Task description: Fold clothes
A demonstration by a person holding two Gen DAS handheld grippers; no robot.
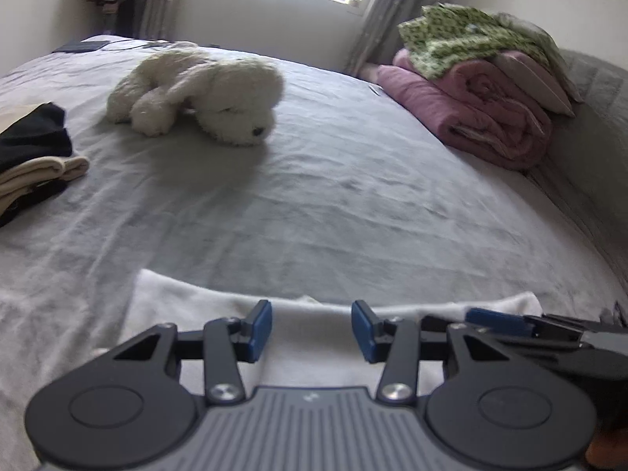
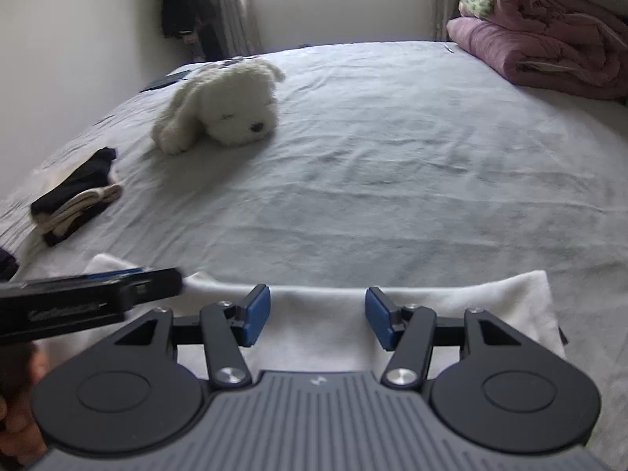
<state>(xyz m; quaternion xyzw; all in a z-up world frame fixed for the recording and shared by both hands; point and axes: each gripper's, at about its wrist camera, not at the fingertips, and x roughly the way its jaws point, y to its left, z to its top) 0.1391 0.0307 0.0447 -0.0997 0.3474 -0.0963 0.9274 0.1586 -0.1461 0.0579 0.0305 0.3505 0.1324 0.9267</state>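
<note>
White cloth, a garment [image 1: 314, 325] folded flat, lies at the near edge of the grey bed [image 1: 353, 204], under both tools. The left gripper [image 1: 312, 331] hangs over its left part with blue pads apart and only cloth showing below the gap; nothing is pinched. The right gripper [image 2: 318, 320] is just beside it to the right, over the same garment, its pads also apart and gripping nothing. A stack of folded dark and beige clothes [image 2: 74, 206] sits at the left of the bed. A white plush dog [image 2: 227, 110] lies farther off, and rolled pink quilts [image 1: 482, 110] topped with green patterned fabric [image 1: 463, 35] are at the far right.
</note>
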